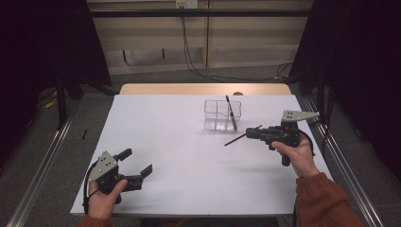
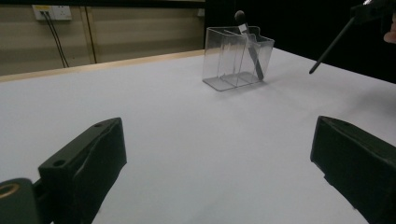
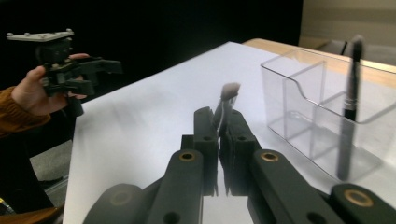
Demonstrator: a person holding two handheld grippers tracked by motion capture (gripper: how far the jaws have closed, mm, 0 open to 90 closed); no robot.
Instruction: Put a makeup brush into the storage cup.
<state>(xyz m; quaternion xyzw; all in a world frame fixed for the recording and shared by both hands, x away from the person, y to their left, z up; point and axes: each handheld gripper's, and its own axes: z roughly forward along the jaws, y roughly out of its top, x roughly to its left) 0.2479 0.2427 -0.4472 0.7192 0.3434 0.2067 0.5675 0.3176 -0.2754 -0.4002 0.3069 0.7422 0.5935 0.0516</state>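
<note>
1 brush (image 1: 230, 112) already stands in the clear holder (image 1: 222, 115); the right gripper (image 1: 250, 134) is clamped on a 2nd brush (image 1: 235, 139) beside it, not yet inside. left gripper (image 1: 137, 163) gapes, empty.

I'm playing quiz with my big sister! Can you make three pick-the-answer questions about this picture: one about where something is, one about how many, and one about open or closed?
1. Where does the brush that nobody holds stand?
A. Flat on the table
B. In the clear box
C. On the floor

2. How many brushes are there altogether?
A. One
B. Two
C. Four

3. How are the jaws of the left gripper?
A. Wide open with nothing between them
B. Shut on a brush
C. Shut on the box

Answers:
1 B, its dark handle leans inside a compartment of the clear box.
2 B, one stands in the box and the second brush is clamped in the right gripper.
3 A, the left gripper view shows bare white table between its two spread jaws.
</note>
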